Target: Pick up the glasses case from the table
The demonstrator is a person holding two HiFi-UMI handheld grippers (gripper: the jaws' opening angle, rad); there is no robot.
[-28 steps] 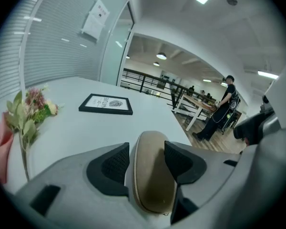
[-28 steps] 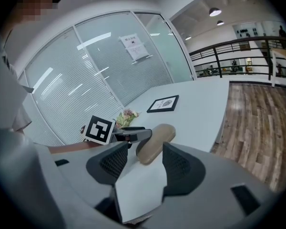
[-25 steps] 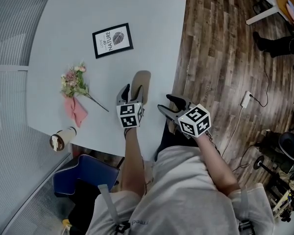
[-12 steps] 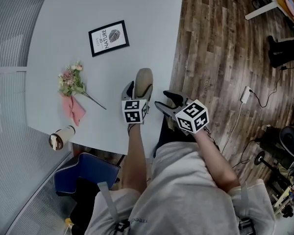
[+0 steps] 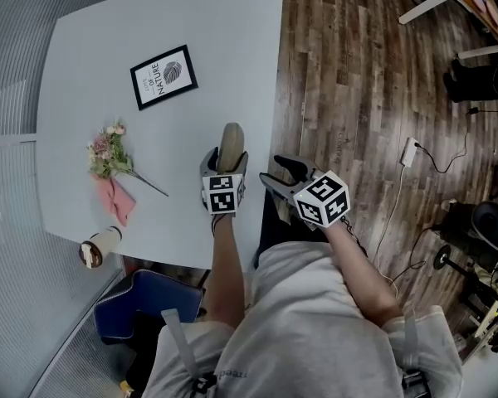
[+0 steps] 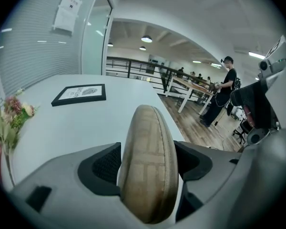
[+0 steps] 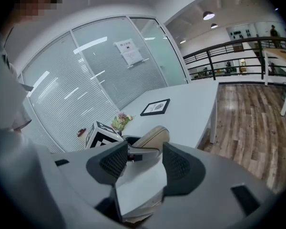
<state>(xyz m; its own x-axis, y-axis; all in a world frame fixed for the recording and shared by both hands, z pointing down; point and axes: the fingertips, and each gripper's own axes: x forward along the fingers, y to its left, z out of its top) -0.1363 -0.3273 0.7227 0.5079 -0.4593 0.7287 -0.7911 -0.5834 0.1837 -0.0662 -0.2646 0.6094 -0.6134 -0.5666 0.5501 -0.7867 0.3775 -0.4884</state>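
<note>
The glasses case [image 5: 230,142], tan and oblong, lies on the white table [image 5: 149,23] near its right front edge. My left gripper [image 5: 226,163] reaches over the case's near half, a finger on each side. In the left gripper view the case [image 6: 148,166] fills the space between the pads [image 6: 105,163]; the jaws have just been opening and stand wide, not clamped on it. My right gripper [image 5: 280,172] hovers open and empty just right of the table's edge. From the right gripper view the case [image 7: 152,136] lies ahead of the right gripper [image 7: 144,163].
A framed print [image 5: 163,76] lies at the back of the table. At the left lie a small flower bunch [image 5: 108,149] and a pink cloth [image 5: 114,199]. A cup [image 5: 98,245] sits at the front left edge. A blue chair [image 5: 145,305] stands below; wood floor lies to the right.
My left gripper has moved forward and down so its fingers now straddle the case, and its jaws have widened. The right gripper has shifted slightly.
</note>
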